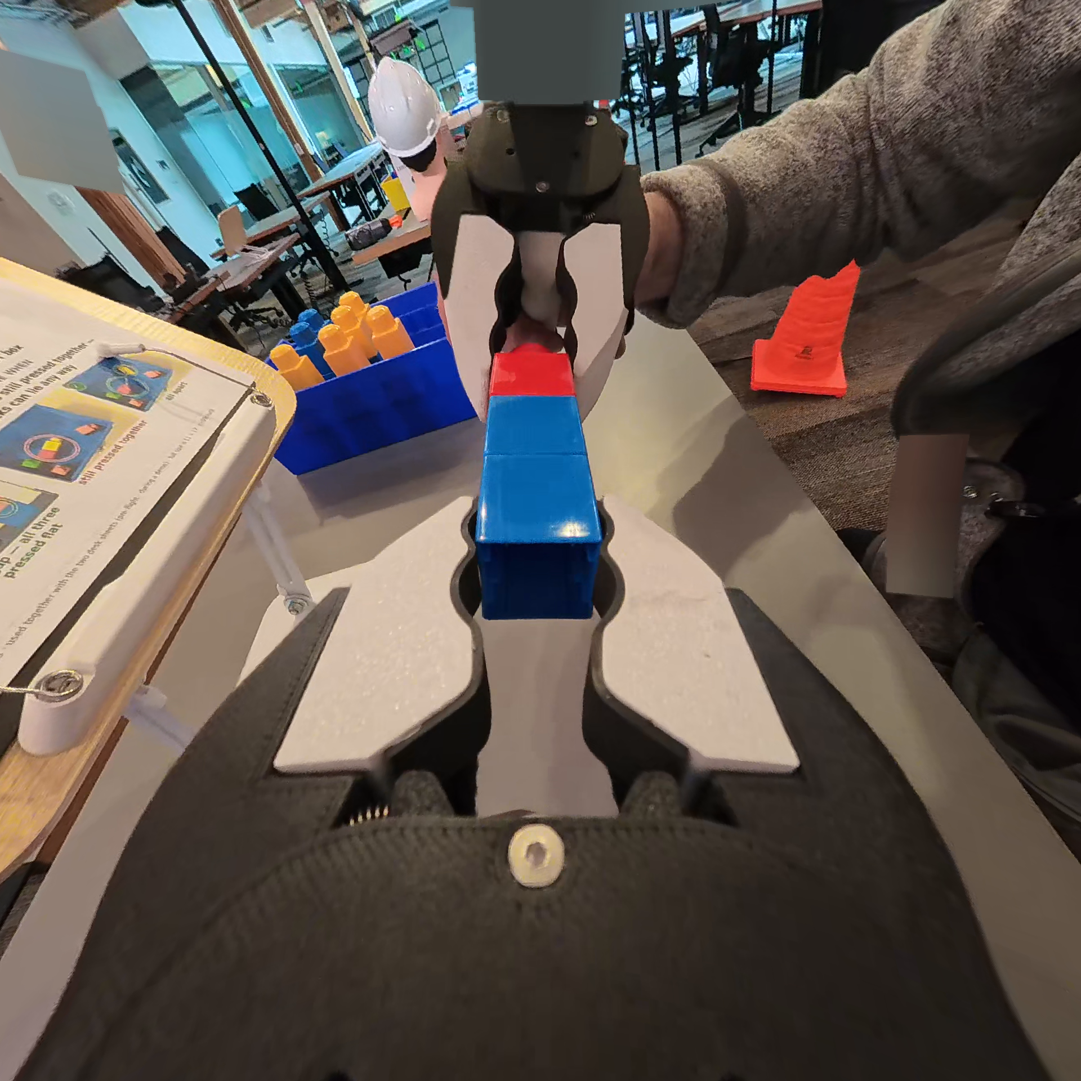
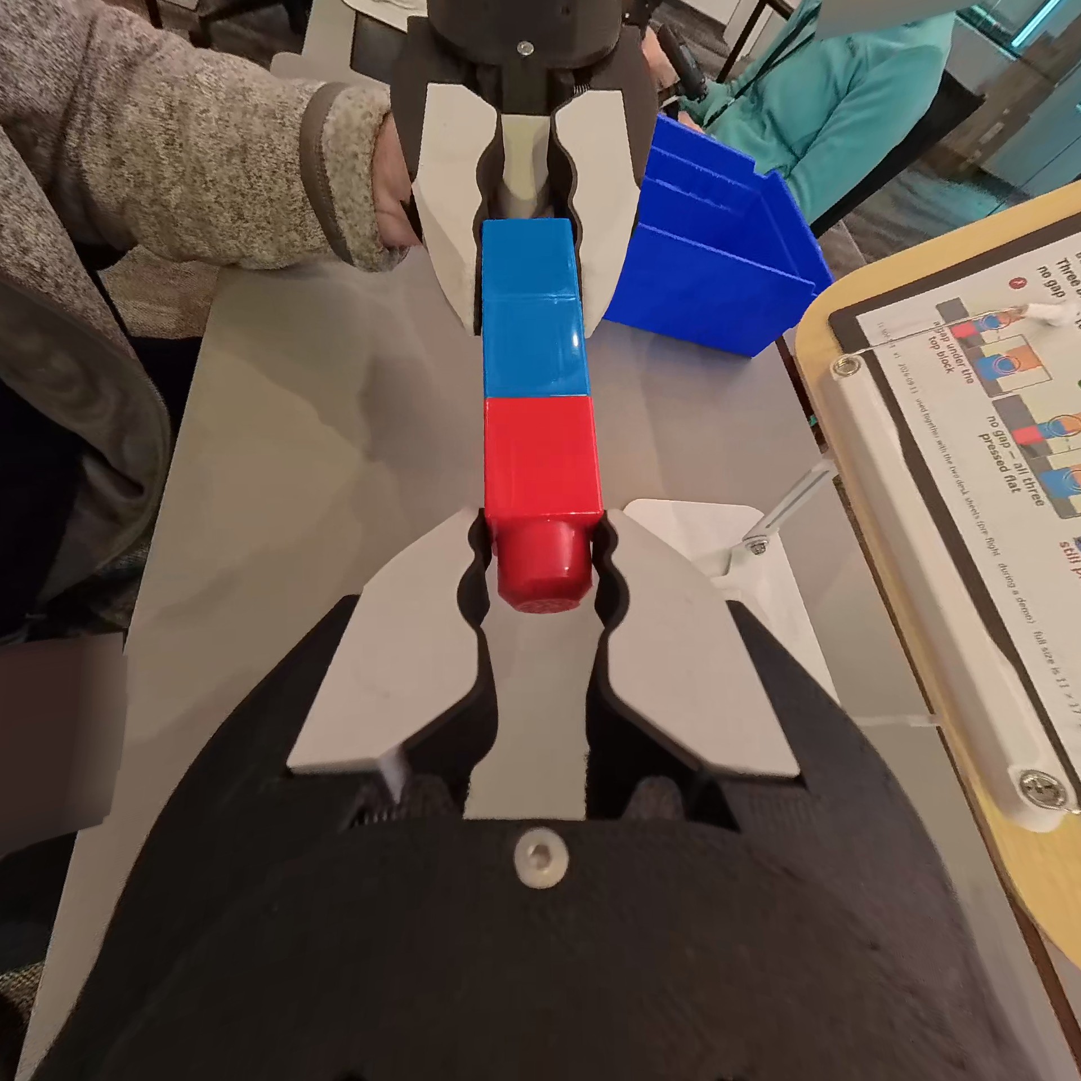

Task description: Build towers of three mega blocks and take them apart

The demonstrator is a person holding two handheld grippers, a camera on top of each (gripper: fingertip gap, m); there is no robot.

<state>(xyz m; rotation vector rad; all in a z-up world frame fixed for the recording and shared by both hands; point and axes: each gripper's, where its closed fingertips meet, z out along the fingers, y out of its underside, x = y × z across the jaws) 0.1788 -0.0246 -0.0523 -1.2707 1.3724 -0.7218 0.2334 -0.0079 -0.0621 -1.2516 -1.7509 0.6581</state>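
— Three blocks, joined in a tower [image 1: 535, 468] held level above the worktop [image 2: 327, 409]: left gripper [image 1: 537, 561] pinching the end blue block [image 1: 537, 526], right gripper [image 2: 541, 556] pinching the red block [image 2: 541, 462].

— Risk?

— A crooked pull could twist a block out of the pads, dropping it onto the worktop or toward the blue bin [image 1: 374, 409].

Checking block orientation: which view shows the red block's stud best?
The right wrist view: the red block's stud faces the camera between the right gripper fingertips. The left wrist view shows only the red block far off, stud mostly hidden.
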